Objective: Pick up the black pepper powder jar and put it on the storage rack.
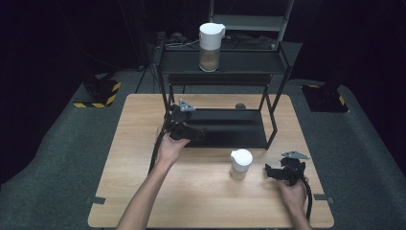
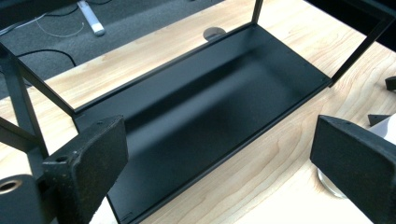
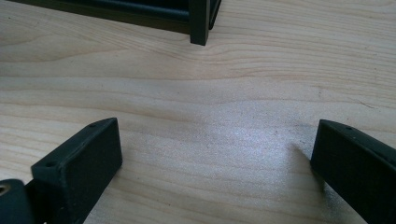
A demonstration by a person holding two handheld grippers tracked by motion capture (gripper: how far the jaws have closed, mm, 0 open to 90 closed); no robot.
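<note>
A small jar with a white lid point(image 1: 240, 163) stands on the wooden table point(image 1: 143, 158), in front of a black metal rack point(image 1: 225, 127). A taller white-lidded jar point(image 1: 211, 45) stands on the rack's top shelf. My left gripper point(image 1: 191, 132) hovers at the left front corner of the rack's bottom shelf point(image 2: 210, 107). In the left gripper view my left gripper point(image 2: 219, 158) is open and holds nothing, and the small jar point(image 2: 385, 128) peeks out behind its right jaw. My right gripper point(image 1: 275, 171) rests low, right of the small jar. Open and holding nothing, my right gripper point(image 3: 215, 158) faces bare wood.
The rack's front right leg point(image 3: 200, 23) stands on the table ahead of the right gripper. A round grommet point(image 2: 214, 32) sits in the tabletop behind the bottom shelf. Grey carpet point(image 1: 57, 143) surrounds the table, with striped floor plates at the back left and back right.
</note>
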